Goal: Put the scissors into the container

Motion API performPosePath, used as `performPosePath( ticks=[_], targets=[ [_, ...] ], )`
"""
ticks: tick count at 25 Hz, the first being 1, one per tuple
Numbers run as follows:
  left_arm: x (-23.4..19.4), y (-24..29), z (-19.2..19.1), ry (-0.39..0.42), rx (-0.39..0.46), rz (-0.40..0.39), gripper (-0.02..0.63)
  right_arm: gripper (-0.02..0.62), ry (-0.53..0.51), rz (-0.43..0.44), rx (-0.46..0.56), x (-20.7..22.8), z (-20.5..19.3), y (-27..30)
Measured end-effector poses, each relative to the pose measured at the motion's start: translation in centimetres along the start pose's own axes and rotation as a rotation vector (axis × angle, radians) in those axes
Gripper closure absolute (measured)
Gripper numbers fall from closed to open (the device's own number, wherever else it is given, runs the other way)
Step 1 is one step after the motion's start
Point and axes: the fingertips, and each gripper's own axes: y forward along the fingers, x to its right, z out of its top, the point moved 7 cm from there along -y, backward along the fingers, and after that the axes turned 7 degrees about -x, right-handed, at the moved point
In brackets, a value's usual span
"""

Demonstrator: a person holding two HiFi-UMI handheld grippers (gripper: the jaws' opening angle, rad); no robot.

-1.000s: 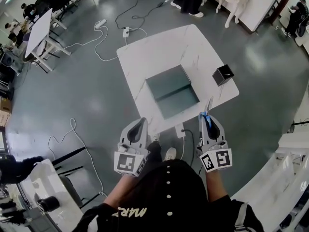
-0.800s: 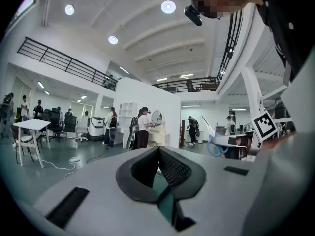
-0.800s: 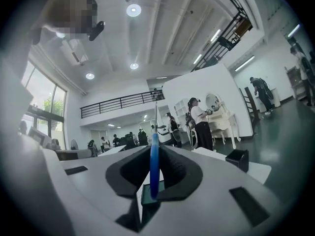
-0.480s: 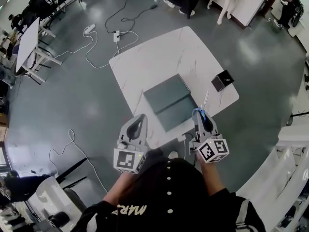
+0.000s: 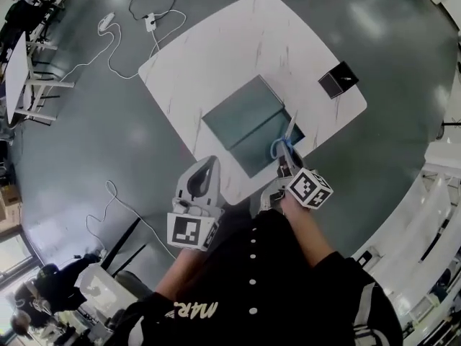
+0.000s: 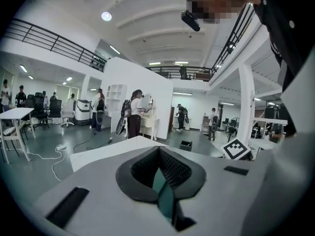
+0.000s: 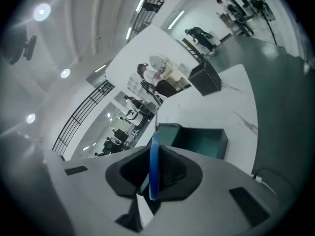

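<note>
Right gripper is moving in over container, scissors w/ it
R jaws are clamping the blue handle, blades pointing out over container; left gripper is hanging back, jaws closed, empty

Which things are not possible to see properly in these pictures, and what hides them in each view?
Right gripper view: the scissors show only a thin blue edge; the right gripper hides the handle loops.
Head view: the container floor is partly covered by the scissors and right gripper.
Head view: the black box is too small to show its contents.
Both views: the blades are too thin to tell whether they are apart.
</note>
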Motion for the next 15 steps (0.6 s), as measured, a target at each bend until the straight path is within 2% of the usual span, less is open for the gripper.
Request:
performPosePath(
  ticks=[4,8,12,15],
  targets=[
    [-0.4,1.9,-1.5,-0.024,-0.055,-0.031,0.58,0.535,0.173,-0.058,-0.044,1.5,-1.5,2.4],
    [-1.2,3.5,-3.8,-0.043,-0.106,-0.043,0.58,0.535,0.279,-0.107,-0.108,2.0,-2.7,4.8],
    [-1.7,4.4,-4.7,-0.052,-0.122,-0.043,0.58,0.535,0.422,-0.167,-0.167,2.5,-4.0,6.7],
    [-2.4,4.9,-5.1,-0.063,-0.126,-0.041,0.58,0.535,0.471,-0.208,-0.176,2.7,-4.5,7.9]
  ],
)
